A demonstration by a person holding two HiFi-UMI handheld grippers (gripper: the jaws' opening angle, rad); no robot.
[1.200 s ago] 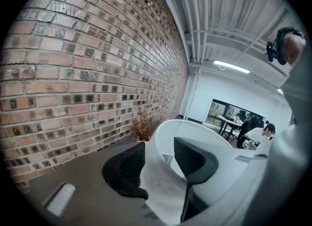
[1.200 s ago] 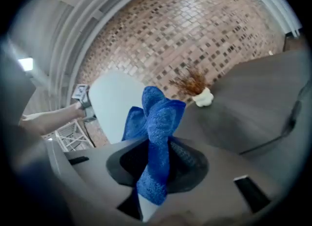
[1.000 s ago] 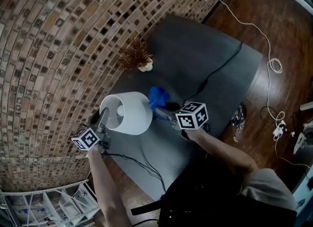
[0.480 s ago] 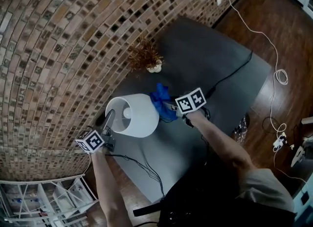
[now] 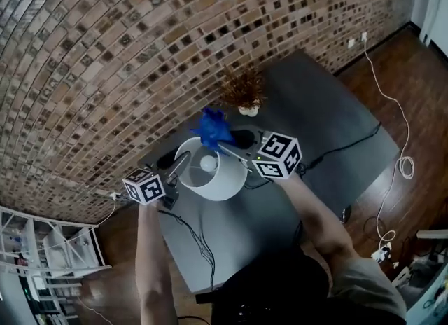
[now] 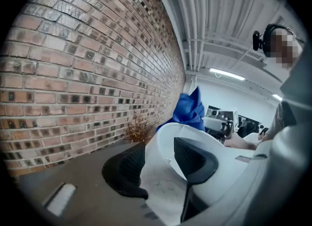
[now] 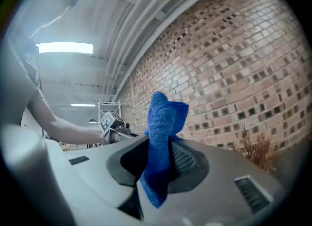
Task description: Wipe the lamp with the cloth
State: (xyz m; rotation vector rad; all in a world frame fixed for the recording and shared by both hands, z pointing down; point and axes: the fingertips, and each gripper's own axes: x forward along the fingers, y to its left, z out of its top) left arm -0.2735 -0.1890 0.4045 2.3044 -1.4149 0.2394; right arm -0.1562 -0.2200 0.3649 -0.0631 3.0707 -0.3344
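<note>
Cloth (image 5: 212, 129), blue, has climbed from the flank of the lamp (image 5: 225, 185) shade to its far top rim, pinched in the right tongs (image 5: 234, 143); whether it touches the rim I cannot tell; the wipe seems to be passing from wall to rim, mid-task; left tongs (image 5: 180, 164) stay clamped on the near rim, one jaw inside, one outside, steadying the lamp on the desk (image 5: 315, 106); the open shade holds a bulb (image 5: 208, 164); the small pot (image 5: 248, 111) behind holds a dried plant (image 5: 241, 87).
</note>
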